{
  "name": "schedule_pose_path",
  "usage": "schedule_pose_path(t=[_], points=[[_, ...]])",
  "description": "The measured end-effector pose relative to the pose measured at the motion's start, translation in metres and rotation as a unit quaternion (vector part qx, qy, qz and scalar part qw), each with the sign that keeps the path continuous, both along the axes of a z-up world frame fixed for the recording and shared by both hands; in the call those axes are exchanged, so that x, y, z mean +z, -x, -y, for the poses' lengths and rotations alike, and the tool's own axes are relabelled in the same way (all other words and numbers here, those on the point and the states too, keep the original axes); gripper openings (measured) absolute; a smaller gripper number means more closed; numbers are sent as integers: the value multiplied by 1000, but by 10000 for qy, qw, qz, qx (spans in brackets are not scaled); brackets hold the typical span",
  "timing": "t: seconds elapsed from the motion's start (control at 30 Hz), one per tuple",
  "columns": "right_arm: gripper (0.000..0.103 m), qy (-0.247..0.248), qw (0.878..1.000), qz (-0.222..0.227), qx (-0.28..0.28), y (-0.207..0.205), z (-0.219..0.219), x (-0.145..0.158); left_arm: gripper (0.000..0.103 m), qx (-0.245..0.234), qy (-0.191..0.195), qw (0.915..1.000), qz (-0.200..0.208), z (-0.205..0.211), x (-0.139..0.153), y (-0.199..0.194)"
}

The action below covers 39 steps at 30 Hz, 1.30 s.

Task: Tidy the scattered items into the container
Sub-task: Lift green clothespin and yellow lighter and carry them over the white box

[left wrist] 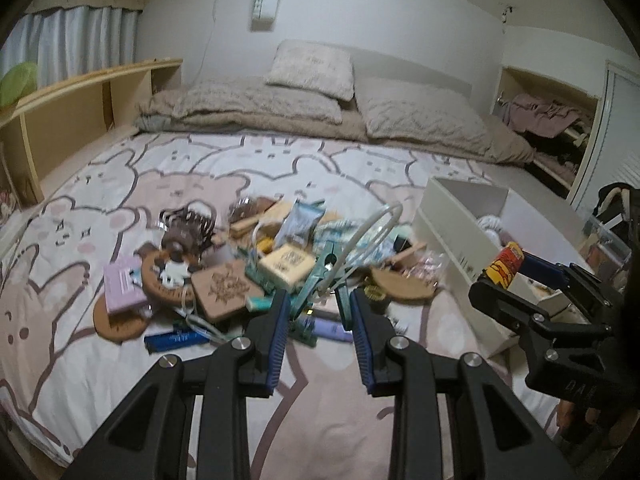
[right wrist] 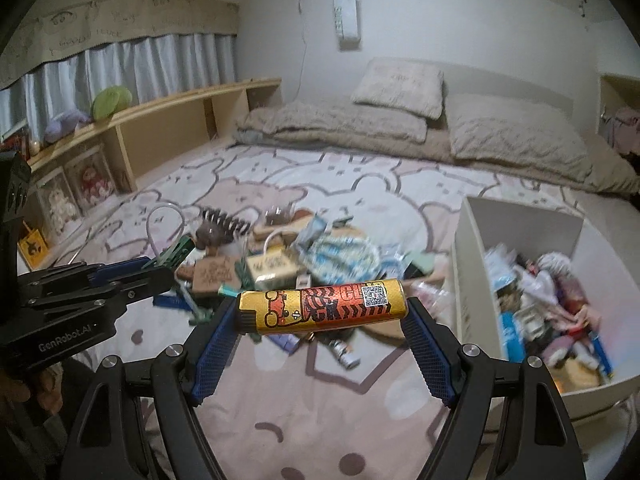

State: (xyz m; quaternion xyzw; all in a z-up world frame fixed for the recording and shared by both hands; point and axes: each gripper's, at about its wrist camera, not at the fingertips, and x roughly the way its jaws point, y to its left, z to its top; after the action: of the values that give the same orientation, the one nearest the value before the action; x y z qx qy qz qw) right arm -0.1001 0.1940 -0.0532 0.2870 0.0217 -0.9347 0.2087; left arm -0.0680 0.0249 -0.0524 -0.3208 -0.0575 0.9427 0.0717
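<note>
Both grippers held a piece from the pile, above the bear-print bedspread.

The right gripper [right wrist: 322, 310] had its fingers spread wide, pads clamping the two ends of a gold-and-red lighter [right wrist: 320, 306] lying crosswise between them. The left gripper [left wrist: 316, 304] was nearly closed, its fingers pinching the lower end of a teal clip [left wrist: 320, 276] with a loop of clear tubing [left wrist: 372, 232] rising past the tips. Beyond both sets of fingers lay the scattered pile [left wrist: 248, 264]. Right of the right fingers stood the white container [right wrist: 468, 280], part filled. Farthest off were the pillows [right wrist: 516, 136].
</note>
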Motion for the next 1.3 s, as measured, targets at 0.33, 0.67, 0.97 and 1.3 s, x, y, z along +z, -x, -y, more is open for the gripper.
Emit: schedule_pose_path(t=[0.33,0.67,0.97,1.3], points=[[82,-6,9989,-470,-44,-9,-15,38,30,-137,-104,9989,-441,-15,39,-2],[82,131,9971,-753,-63,-6,-47,73,30,-266,-268,9961,-791,-34,70,7],[82,137,9947,-972,-311,12,-104,102,30,-414,-237,9923,-1144,-63,98,21],[82,-25,9904,-1224,-637,30,-166,128,30,-746,-460,9891,-1187,-98,112,45]])
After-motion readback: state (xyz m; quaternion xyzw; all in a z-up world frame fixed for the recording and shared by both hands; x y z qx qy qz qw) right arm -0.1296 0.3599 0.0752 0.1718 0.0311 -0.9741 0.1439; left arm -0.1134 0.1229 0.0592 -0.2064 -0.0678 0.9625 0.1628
